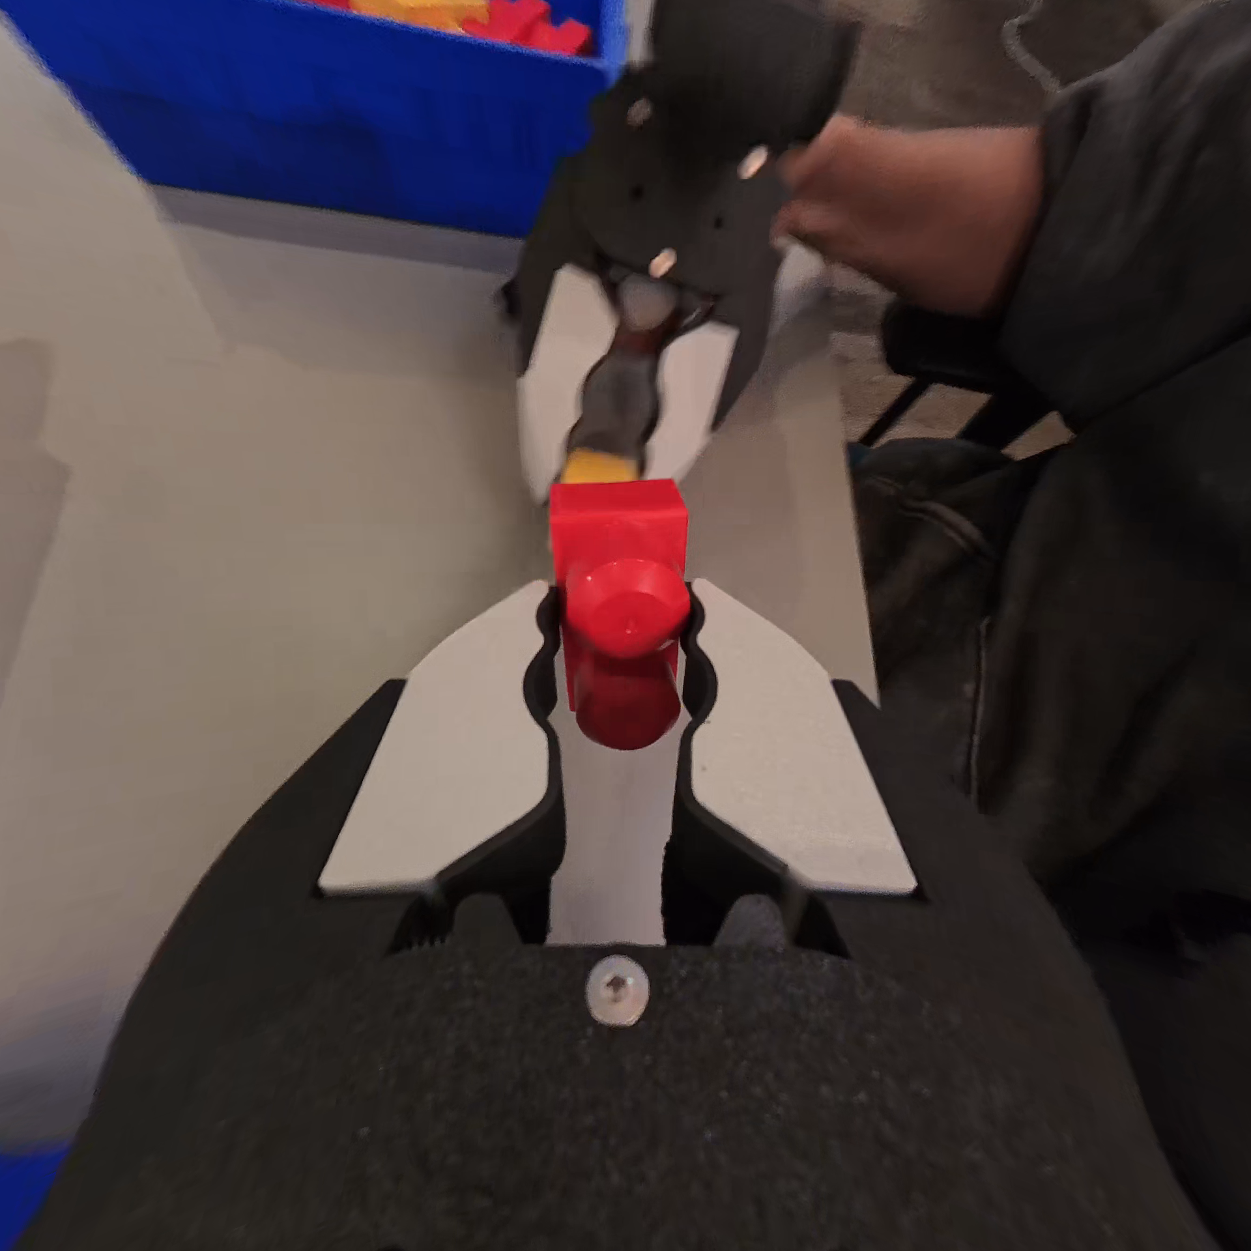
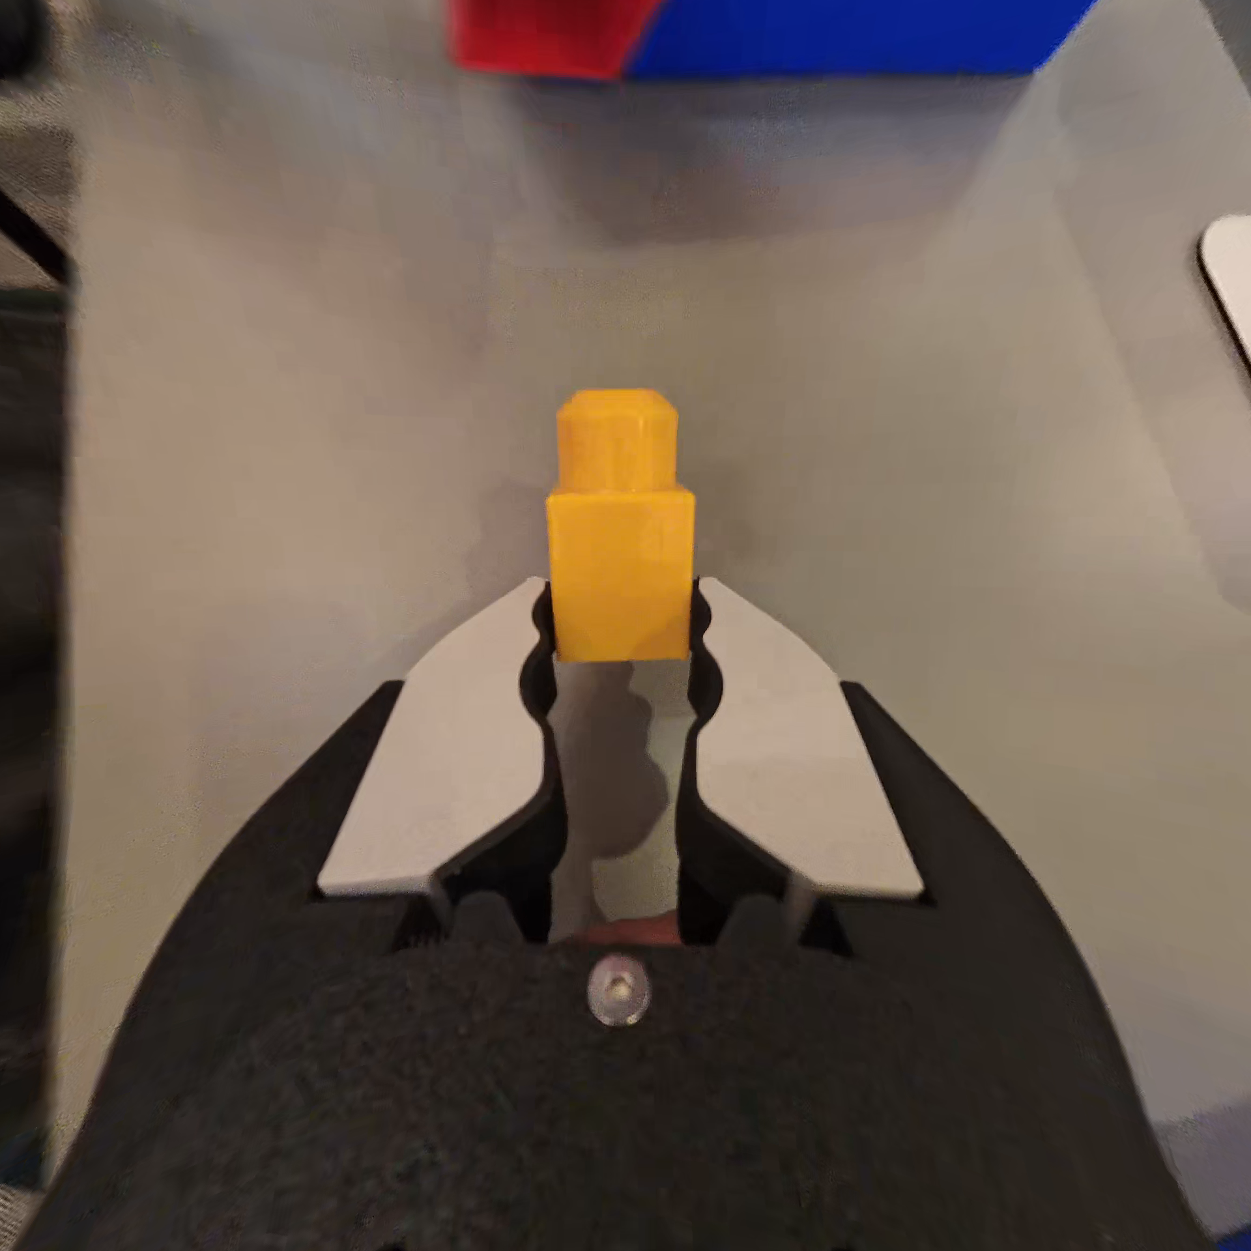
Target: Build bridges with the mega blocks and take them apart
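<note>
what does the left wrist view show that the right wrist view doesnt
Only the left wrist view shows the left gripper shut on a red block, the person's hand and dark sleeve, and red and yellow blocks inside the blue bin.

Only the right wrist view shows the yellow block's full shape with its stud, a red bin beside the blue one, and a white object at the right edge.

Both show the right gripper shut on the yellow block, the blue bin and the grey table.
</note>
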A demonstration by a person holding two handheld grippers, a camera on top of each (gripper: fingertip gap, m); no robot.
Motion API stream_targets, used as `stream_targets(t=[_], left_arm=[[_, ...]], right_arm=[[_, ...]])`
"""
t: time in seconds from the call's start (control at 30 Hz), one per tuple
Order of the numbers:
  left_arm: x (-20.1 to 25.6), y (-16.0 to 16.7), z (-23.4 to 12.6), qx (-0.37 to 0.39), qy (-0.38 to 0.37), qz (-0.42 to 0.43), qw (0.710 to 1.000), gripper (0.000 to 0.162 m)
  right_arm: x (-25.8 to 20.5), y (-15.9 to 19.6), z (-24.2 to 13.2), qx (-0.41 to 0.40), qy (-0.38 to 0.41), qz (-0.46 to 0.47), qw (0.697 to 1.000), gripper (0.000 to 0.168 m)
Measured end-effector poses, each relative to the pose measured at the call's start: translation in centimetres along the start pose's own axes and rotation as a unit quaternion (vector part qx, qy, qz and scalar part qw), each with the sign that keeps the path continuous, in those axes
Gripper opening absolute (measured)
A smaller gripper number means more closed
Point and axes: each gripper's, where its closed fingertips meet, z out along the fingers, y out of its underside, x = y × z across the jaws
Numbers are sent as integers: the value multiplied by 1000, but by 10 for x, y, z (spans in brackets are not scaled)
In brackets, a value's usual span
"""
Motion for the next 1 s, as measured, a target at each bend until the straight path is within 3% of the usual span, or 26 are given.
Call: stream_targets(t=[0.23,0.4,0.5,0.57,0.67,0.73,0.83,0.93,1.0], left_arm=[[-16,-2,-36,56,-37,-29,997,33],[-39,-37,-39,146,-111,-55,982,33],[-50,-48,-45,166,-169,-73,969,33],[-43,-51,-45,165,-163,-70,970,33],[-33,-52,-45,157,-155,-49,974,33],[-27,-52,-43,145,-144,-42,978,33],[-22,-54,-39,142,-135,-33,980,33],[-19,-54,-32,128,-127,-29,983,33],[-17,-54,-26,118,-120,-28,985,33]], right_arm=[[7,-19,-56,46,34,10,998,37],[28,-32,-83,123,99,49,986,37],[60,-29,-155,172,200,105,959,37],[78,-11,-218,164,269,157,936,37],[85,47,-277,51,308,241,919,37],[83,98,-288,-77,288,271,915,37],[78,155,-279,-247,204,293,901,37],[68,173,-251,-334,100,309,885,37],[70,187,-244,-408,91,296,859,37]])
